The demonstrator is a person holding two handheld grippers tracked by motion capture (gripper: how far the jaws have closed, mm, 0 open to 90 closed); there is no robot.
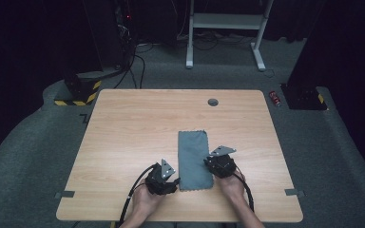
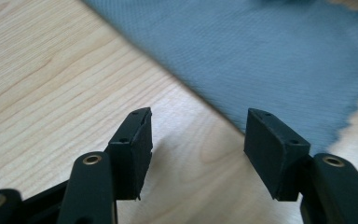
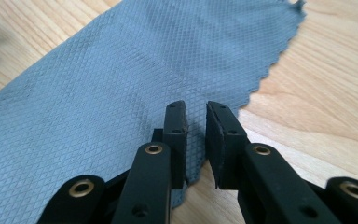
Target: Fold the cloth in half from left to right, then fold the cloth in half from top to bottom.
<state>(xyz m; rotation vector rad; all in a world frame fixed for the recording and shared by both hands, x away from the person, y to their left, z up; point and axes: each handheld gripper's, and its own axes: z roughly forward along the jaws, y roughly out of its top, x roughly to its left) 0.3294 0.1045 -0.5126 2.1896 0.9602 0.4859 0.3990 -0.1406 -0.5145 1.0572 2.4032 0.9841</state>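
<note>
High view: I see a grey rectangular microfibre cloth [image 1: 194,160] lying flat on the wood-grain worktop [image 1: 133,128], its short ends pinked. My right hand-held gripper [image 3: 196,114] sits at its diamond-weave edge, jaws nearly clenched with a slim gap, grasping nothing. My left hand-held gripper [image 2: 198,133] is released, jaws wide beside the cloth.

Light wooden table [image 1: 138,128] with a round grommet [image 1: 213,102], standing on grey carpet [image 1: 33,142]. Beyond it, white desk frame [image 1: 225,21], tangled black cables [image 1: 138,52], yellow-black striped base [image 1: 78,92], dark surroundings.
</note>
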